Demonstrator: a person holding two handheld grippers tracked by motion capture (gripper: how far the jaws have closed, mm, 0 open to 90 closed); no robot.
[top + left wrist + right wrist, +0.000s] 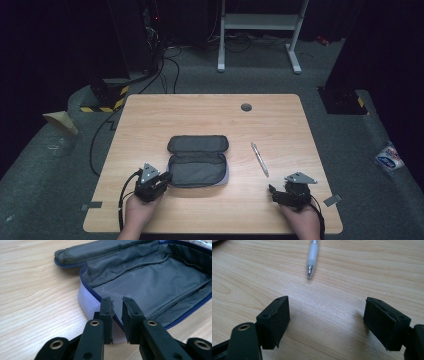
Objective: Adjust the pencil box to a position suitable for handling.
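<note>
A grey pencil case (197, 162) lies unzipped in the middle of the wooden table (210, 112), its lid folded back. In the left gripper view its grey lining (155, 282) and blue zip edge face me. My left gripper (165, 178) (117, 301) sits at the case's near left corner, jaws almost together on the zip rim. A white pen (259, 158) (313, 255) lies to the right of the case, tip toward me. My right gripper (274, 192) (327, 307) rests open on the table just short of the pen tip, nothing between its jaws.
A round grey grommet (246, 107) sits near the table's far edge. Beyond the table stand a white frame (260, 22) and dark equipment with cables (150, 75). A plastic packet (389, 157) lies on the floor at the right.
</note>
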